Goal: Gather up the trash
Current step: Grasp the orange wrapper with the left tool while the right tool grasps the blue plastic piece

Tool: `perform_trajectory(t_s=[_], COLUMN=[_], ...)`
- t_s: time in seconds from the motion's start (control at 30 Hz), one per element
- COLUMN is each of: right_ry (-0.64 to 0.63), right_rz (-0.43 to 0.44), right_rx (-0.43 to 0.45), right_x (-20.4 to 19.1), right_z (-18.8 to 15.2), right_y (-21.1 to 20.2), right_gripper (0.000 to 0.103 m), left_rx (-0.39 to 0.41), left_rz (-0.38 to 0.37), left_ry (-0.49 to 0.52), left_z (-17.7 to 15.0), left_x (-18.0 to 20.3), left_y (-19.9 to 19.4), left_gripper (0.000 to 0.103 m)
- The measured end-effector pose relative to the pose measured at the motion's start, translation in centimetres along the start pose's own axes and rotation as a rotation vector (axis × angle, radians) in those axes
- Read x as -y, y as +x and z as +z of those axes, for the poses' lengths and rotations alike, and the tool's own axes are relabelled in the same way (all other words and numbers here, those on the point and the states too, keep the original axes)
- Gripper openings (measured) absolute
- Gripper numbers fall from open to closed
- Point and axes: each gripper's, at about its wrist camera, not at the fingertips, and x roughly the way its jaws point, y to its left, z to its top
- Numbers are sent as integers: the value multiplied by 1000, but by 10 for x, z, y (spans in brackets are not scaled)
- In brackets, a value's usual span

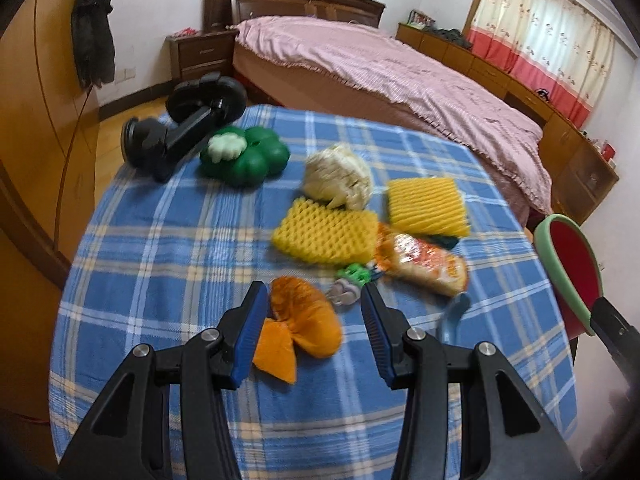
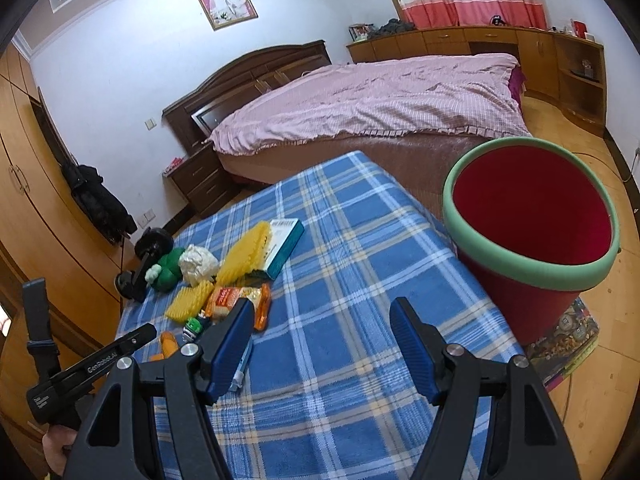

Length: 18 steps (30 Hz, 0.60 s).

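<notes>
An orange peel-like scrap (image 1: 308, 320) lies on the blue plaid tablecloth (image 1: 168, 248). My left gripper (image 1: 314, 292) hangs open over it: the left pad overlaps the scrap and the right pad stands apart from it. Past it lie two yellow foam nets (image 1: 326, 236), a crumpled white paper (image 1: 338, 176), a snack packet (image 1: 424, 268) and a small green-and-white wrapper (image 1: 352, 274). My right gripper (image 2: 323, 304) is open over bare cloth with nothing between its fingers. A red bin with a green rim (image 2: 520, 268) stands beside the table's right edge.
A green toy (image 1: 248, 158) and a black stand (image 1: 188, 128) sit at the table's far left. A teal box (image 2: 284, 240) lies behind the nets, and a blue spoon (image 1: 452, 316) near the packet. A bed (image 2: 360, 100) runs behind the table, with wardrobes on the left.
</notes>
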Motion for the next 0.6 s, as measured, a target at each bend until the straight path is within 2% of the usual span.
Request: perform_trajectory(t_s=[0.37, 0.6], right_ry=[-6, -29], right_rz=[-24, -19], right_rx=[-55, -81], right_x=[-5, -14], right_z=[-7, -10], right_y=[21, 30], right_gripper=[73, 73], left_rx=[-67, -61], left_rz=[0, 1], left_ry=[-23, 11], left_z=[-9, -15], left_x=[-12, -7], left_y=[30, 35], left_gripper=[49, 50])
